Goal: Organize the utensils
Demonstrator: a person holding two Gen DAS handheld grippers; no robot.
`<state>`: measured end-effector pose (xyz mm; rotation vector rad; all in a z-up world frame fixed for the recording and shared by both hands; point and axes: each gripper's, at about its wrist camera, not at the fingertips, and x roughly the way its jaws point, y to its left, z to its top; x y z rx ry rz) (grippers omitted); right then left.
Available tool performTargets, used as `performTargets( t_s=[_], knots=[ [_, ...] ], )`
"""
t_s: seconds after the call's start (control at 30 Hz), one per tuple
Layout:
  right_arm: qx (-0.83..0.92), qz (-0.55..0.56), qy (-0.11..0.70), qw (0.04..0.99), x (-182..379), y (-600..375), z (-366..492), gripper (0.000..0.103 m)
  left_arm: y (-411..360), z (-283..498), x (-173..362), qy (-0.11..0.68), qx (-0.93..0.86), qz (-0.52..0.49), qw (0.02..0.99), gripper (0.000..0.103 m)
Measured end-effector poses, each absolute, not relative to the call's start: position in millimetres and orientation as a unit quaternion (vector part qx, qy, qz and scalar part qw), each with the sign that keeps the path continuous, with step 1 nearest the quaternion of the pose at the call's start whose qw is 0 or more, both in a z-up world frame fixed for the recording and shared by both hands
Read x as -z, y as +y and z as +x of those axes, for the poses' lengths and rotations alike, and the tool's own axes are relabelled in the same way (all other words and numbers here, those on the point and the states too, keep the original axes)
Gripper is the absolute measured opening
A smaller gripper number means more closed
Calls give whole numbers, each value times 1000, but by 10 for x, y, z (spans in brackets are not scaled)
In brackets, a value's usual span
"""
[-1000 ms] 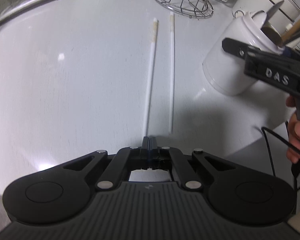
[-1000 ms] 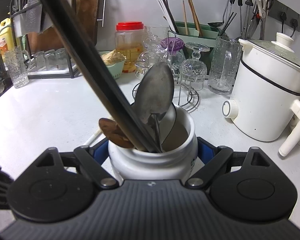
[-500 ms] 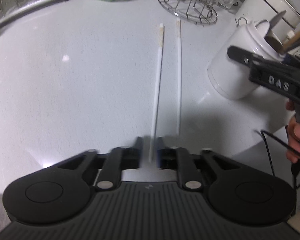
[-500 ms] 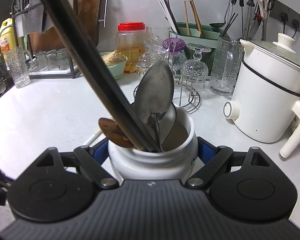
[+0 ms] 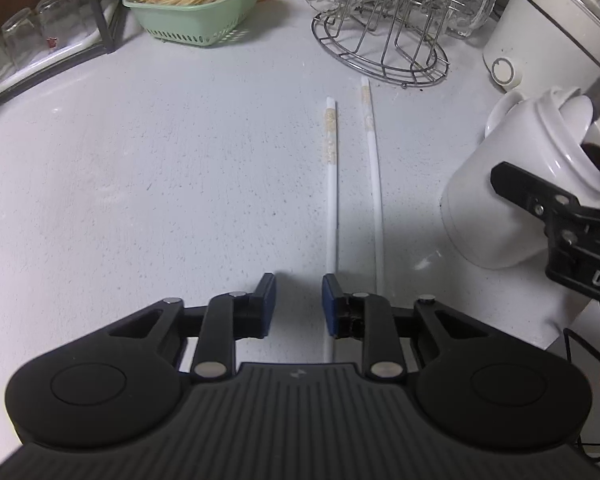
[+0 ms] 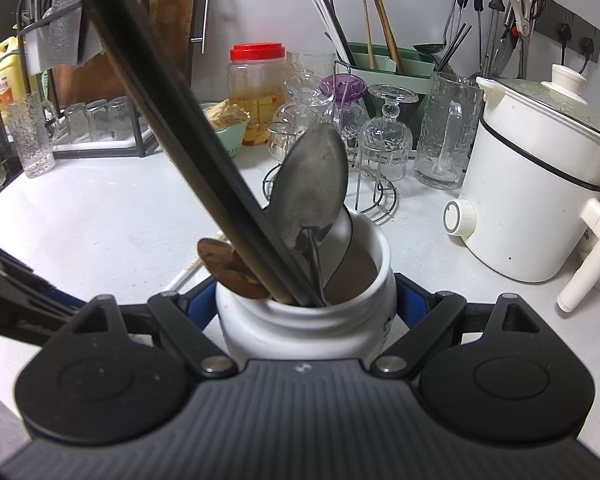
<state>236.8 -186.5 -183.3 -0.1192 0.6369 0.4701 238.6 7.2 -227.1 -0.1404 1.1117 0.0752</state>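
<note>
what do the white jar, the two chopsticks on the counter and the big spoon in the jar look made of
White jar: probably glazed ceramic, glossy with soft highlights on its rim.
Two chopsticks: smooth white, likely plastic or melamine, with a faint tan printed band near the far ends.
Big spoon: metal, likely stainless steel, with a dull grey, scuffed bowl.
</note>
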Motion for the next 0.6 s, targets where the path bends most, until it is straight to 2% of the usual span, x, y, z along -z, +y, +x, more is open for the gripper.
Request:
performTargets(
  t_s=[0.1, 0.17, 0.23, 0.6],
  knots=[
    [-227, -58, 311, 921, 1833, -1862, 2370, 91, 56, 2438, 2307, 532, -37, -51, 844, 18],
    [-225, -57, 311, 921, 1833, -1858, 2369, 91, 38, 2456, 2313, 537, -40, -40, 842, 7],
    [-224, -57, 312, 922, 1832, -1855, 2368, 91, 22, 2458, 2319, 541, -34, -35, 840, 2],
    [-220, -54, 308, 924, 1841, -1852, 2356, 91, -33, 2158, 2283, 565, -16, -48, 823, 0]
  ],
)
